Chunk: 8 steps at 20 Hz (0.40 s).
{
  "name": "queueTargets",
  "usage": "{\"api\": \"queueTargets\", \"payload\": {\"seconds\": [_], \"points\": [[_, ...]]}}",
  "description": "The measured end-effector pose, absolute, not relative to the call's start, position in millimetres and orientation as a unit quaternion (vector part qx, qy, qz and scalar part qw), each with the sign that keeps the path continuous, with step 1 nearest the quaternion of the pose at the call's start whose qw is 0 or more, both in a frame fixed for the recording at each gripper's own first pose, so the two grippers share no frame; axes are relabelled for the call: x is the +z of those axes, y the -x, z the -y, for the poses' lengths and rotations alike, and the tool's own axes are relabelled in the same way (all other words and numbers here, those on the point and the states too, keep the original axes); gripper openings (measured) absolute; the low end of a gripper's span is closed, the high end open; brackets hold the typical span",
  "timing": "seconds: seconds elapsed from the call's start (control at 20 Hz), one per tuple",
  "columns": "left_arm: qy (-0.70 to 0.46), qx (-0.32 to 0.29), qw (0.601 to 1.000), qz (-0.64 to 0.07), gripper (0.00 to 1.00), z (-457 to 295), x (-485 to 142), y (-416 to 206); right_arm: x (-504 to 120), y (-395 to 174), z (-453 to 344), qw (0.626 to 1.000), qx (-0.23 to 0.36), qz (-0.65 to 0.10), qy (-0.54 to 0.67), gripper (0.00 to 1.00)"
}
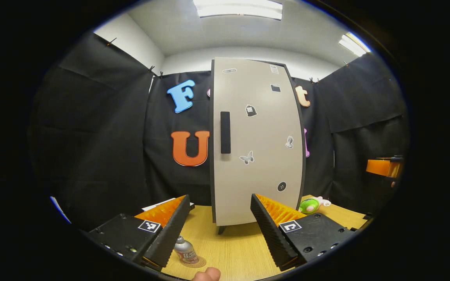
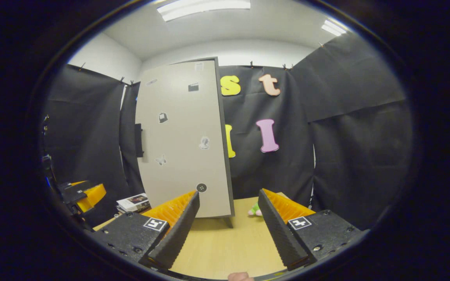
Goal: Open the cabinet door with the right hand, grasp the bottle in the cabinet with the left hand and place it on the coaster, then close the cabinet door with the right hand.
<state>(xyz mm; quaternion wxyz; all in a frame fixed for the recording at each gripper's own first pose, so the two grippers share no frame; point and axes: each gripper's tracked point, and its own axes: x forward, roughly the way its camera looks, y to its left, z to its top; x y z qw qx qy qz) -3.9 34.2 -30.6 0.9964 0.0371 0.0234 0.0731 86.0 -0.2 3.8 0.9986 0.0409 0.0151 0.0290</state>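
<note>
Left gripper point(image 1: 220, 230): jaws spread wide, nothing between them. Bottle point(image 1: 184, 250) stands upright on the coaster point(image 1: 197, 262), low beside the left finger, partly hidden behind it. Straight ahead past the jaws, the cabinet point(image 1: 258, 144) stands on the wooden table point(image 1: 236, 249), door shut, dark handle point(image 1: 225, 132) at its left edge. Green plush toy point(image 1: 311, 204) sits beyond the right finger.

Right gripper point(image 2: 228, 228): jaws released, empty; cabinet ahead-left of them, the other gripper point(image 2: 82, 194) far left.

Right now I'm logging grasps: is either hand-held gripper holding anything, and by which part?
Nothing is held. Both the left hand-held gripper and right hand-held gripper are open and empty.
</note>
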Motion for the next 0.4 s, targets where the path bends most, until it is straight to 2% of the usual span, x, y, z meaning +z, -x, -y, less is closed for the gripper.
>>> {"api": "queueTargets", "payload": {"seconds": [0.15, 0.2, 0.25, 0.35, 0.4], "points": [[-0.032, 0.071, 0.997, -0.02, 0.94, -32.1, -29.6, 3.0, 3.1, -86.2, 0.5, 0.998, 0.031, -0.017, -0.046, 0.94], [-0.03, 0.071, 0.997, -0.021, 0.94, -32.7, -30.5, 3.4, 3.7, -87.5, 0.3, 0.998, 0.03, -0.016, -0.045, 0.98], [-0.028, 0.071, 0.997, -0.022, 0.94, -33.5, -31.6, 3.2, 4.7, -87.3, 1.0, 0.998, 0.029, -0.015, -0.044, 0.94], [-0.026, 0.072, 0.997, -0.025, 0.94, -34.3, -33.2, 2.1, 5.6, -87.1, 1.5, 0.999, 0.028, -0.013, -0.039, 0.94], [-0.026, 0.073, 0.997, -0.026, 0.94, -35.5, -33.8, 2.0, 5.1, -86.9, 1.9, 0.999, 0.027, -0.013, -0.037, 0.98]]}}
